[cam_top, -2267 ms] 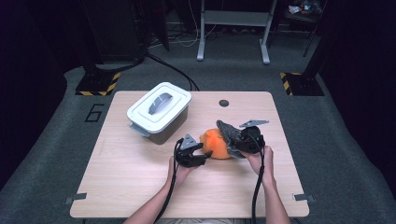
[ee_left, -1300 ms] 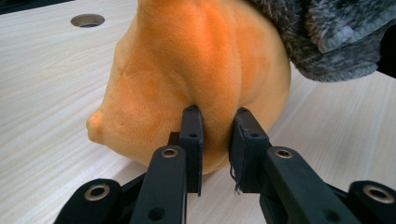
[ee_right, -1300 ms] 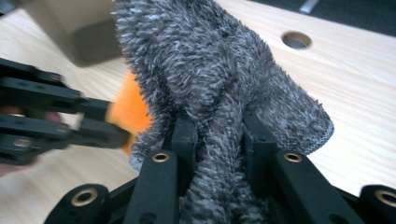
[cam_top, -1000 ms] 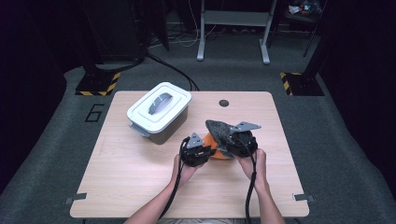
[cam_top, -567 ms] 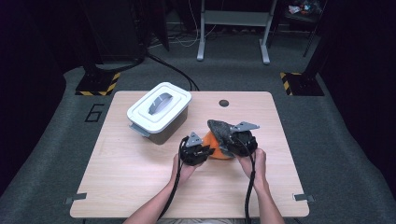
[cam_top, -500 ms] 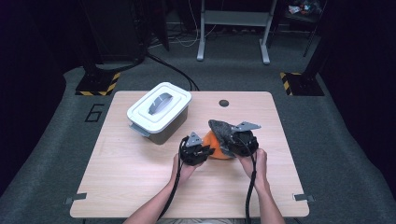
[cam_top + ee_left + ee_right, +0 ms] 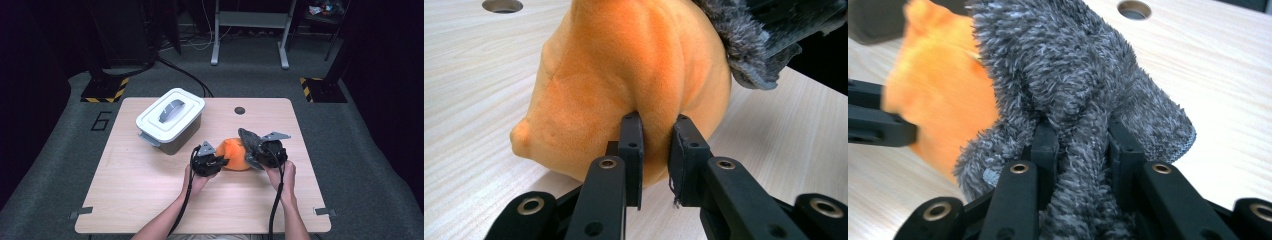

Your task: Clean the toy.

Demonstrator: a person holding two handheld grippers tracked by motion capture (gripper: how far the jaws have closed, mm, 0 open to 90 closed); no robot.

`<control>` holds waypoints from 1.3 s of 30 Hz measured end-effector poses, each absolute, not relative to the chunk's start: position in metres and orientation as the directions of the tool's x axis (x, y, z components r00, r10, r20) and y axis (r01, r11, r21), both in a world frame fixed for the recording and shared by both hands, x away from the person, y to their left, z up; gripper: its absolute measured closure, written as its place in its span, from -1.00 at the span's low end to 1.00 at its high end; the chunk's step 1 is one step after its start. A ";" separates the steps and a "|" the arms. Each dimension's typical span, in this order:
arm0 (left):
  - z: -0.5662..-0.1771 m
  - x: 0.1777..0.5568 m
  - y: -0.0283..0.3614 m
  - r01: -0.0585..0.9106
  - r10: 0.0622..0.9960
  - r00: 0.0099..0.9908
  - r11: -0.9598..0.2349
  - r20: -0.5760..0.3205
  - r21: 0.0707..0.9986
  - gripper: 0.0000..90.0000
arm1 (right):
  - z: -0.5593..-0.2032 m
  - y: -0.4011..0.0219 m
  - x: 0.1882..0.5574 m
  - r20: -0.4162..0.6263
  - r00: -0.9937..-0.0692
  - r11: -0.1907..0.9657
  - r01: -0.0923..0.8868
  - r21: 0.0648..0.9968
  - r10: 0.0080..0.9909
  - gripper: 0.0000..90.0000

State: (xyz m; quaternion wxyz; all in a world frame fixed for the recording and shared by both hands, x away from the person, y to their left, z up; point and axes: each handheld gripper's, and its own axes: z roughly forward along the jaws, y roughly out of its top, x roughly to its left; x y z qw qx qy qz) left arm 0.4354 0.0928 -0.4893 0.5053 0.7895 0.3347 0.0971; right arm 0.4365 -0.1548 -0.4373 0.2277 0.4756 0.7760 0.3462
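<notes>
A light wooden table [image 7: 150,200] is carrying everything here, with a white lidded box [image 7: 170,119] sitting at its far left and taking no part. Near the middle, an orange plush toy [image 7: 235,154] is lying with its long axis running left to right between the two hands, its underside resting on the wood. A grey fuzzy cloth [image 7: 251,141] is draping over the toy's right end. The left gripper [image 7: 655,145] is pinching a fold of orange plush with its jaws nearly closed, and the right gripper [image 7: 1079,145] is clamping a bunch of grey cloth, equally narrow. Each hand is gripping its own end, so any parting would probably be running along that axis.
</notes>
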 end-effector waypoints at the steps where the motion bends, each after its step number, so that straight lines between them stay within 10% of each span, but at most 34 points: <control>1: -0.489 0.436 0.093 0.431 0.627 0.757 -0.266 -0.185 0.863 0.73 | -0.439 -0.158 0.437 -0.021 -0.442 0.308 0.590 0.747 0.897 0.56; 30: -0.491 0.438 0.095 0.454 0.617 0.755 -0.248 -0.222 0.856 0.73 | -0.496 -0.179 0.470 0.095 -0.374 0.251 0.767 0.590 0.922 0.57; 39: -0.492 0.438 0.098 0.467 0.632 0.738 -0.228 -0.235 0.854 0.73 | -0.480 -0.190 0.457 0.107 -0.367 0.205 0.712 0.671 0.924 0.62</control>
